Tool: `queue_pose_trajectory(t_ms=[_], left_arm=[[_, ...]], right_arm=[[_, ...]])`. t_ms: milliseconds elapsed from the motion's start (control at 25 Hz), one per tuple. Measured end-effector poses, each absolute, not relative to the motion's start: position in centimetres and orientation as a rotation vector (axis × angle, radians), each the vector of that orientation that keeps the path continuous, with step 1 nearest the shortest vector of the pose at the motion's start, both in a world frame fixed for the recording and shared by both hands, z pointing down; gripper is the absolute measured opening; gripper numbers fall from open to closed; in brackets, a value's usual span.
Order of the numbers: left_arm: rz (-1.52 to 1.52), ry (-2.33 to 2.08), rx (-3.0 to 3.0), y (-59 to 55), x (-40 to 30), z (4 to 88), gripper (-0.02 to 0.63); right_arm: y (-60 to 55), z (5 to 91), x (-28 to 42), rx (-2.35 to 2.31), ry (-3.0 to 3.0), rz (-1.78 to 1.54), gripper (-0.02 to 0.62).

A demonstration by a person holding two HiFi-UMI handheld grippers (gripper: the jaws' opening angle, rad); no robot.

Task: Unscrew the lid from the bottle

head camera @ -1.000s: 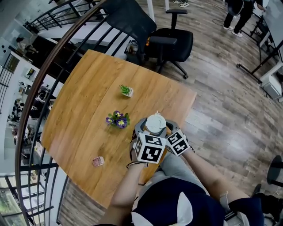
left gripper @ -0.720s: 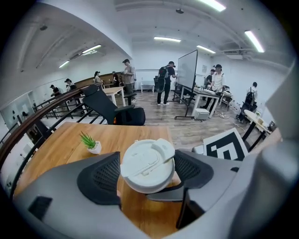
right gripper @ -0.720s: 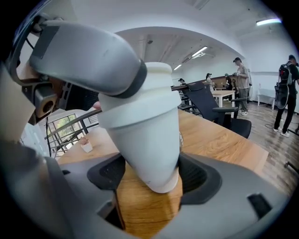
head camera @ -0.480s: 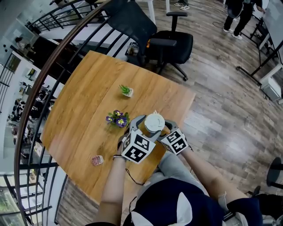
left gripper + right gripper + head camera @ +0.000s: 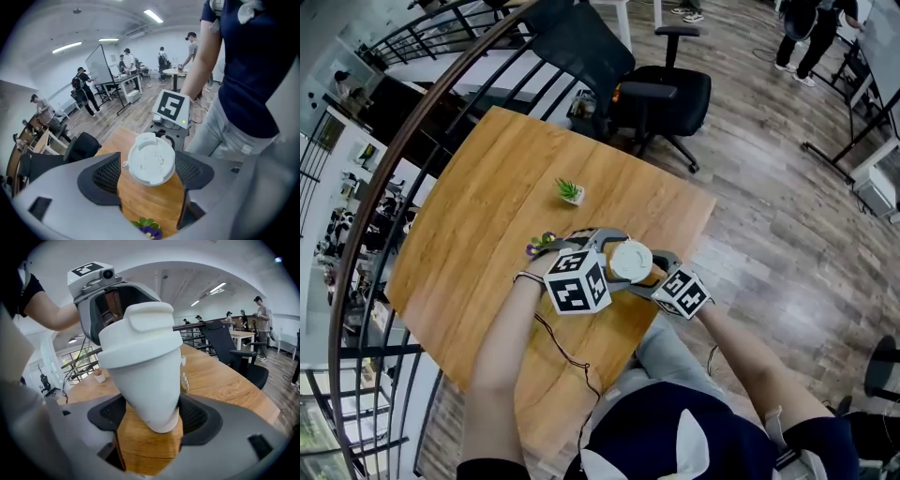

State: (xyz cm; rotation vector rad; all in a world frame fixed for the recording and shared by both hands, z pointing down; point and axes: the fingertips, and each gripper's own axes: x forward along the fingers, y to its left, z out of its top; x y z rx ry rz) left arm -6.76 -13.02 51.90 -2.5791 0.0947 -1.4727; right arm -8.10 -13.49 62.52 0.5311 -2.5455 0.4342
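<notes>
Gripping lid (image 5: pixel 151 158) from above, left gripper (image 5: pixel 149 169); right gripper (image 5: pixel 152 416) clamps tilted bottle (image 5: pixel 145 380).

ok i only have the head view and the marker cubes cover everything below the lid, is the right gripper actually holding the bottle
observer: yes. In the right gripper view, the right gripper has its jaws clamped on the lower body of the bottle, one on each side.
operator: and the left one, is it on the lid
observer: the left gripper view shows the left gripper with one jaw against each side of the lid.
operator: lid off yet
observer: no. From the right gripper view it sits flush on the bottle's rim, with no gap showing.
</notes>
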Motion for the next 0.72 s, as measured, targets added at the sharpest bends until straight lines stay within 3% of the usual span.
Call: queue_pose_trajectory(t_ms=[360,720], left_arm=[[-1.574,-0.191,-2.452,-11.8,-5.9,53.7,0.347],[-1.669,-0.067,-2.571,-12.2,-5.7,53.6,0.347]], right_arm=[[-13.0,62.3,-7.9,0.382,-2.56,0.396,0.356],[-12.8,62.3,-7.8,0.486,-2.542,0.444,0.353]])
